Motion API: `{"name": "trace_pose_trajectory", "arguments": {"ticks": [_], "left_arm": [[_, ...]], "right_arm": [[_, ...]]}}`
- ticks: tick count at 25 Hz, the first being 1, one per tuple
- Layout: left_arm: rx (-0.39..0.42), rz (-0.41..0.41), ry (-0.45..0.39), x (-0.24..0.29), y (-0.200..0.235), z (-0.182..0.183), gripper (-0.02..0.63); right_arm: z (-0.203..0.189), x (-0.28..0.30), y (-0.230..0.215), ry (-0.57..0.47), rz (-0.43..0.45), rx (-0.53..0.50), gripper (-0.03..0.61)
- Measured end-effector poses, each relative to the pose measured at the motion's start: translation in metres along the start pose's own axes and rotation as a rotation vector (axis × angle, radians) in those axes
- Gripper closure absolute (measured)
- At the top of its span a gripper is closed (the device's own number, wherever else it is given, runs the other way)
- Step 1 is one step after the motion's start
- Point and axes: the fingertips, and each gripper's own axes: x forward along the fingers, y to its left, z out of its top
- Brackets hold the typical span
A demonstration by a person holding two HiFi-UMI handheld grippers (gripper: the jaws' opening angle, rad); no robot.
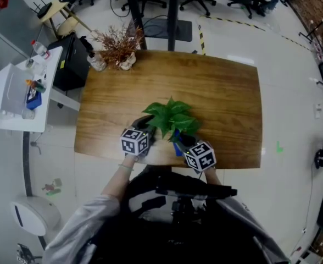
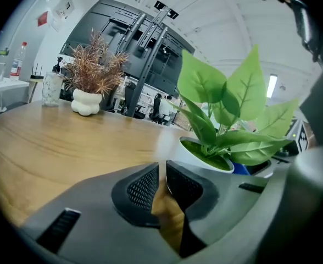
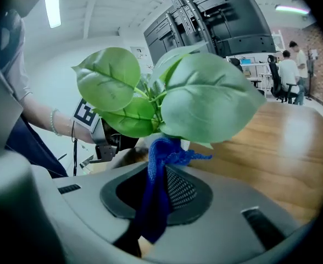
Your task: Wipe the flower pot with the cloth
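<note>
Operator: Where is the pot?

Describer: The round white flower pot point(image 2: 197, 157) stands upright on the brown wooden surface point(image 1: 222, 92), close to the edge nearest you and straight in front of you. In the head view its broad green leaves point(image 1: 172, 117) spread over it and hide it almost wholly.

Operator: What about my left gripper?

Describer: Your left gripper point(image 2: 162, 166) points along the surface at the pot's left side. Its tips are just beside the white wall, but I cannot tell whether they touch it. Its jaws are closed together with only a slit left. Bare wood shows through that slit, and nothing is held.

Operator: And the right?

Describer: Your right gripper point(image 3: 160, 172) is clamped on the blue knitted cloth point(image 3: 150, 208). The cloth runs up between the jaws and bunches into a tuft at their tips, right under the leaves. In the head view it shows as a blue patch at the pot's near right side, beside that gripper. The right gripper view barely shows the pot wall, so I cannot make out whether cloth and pot are in contact.

Operator: Anything else on the surface?

Describer: At the far left corner, well apart from the pot, dried reddish-brown sprigs point(image 2: 95, 65) stand in a lumpy white vase point(image 2: 85, 102). A clear pump bottle point(image 2: 51, 88) is just beside it.
</note>
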Motion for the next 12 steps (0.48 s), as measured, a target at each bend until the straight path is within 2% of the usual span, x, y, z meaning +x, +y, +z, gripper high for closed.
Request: {"name": "trace_pose_trajectory", "arguments": {"ticks": [8, 12], "left_arm": [[0.02, -0.017, 0.027, 0.0, -0.012, -0.009, 0.575], [0.029, -0.03, 0.034, -0.004, -0.017, -0.015, 0.576]], "right_arm": [[-0.008, 0.004, 0.006, 0.023, 0.002, 0.001, 0.503], [-0.006, 0.0, 0.005, -0.004, -0.021, 0.012, 0.503]]}}
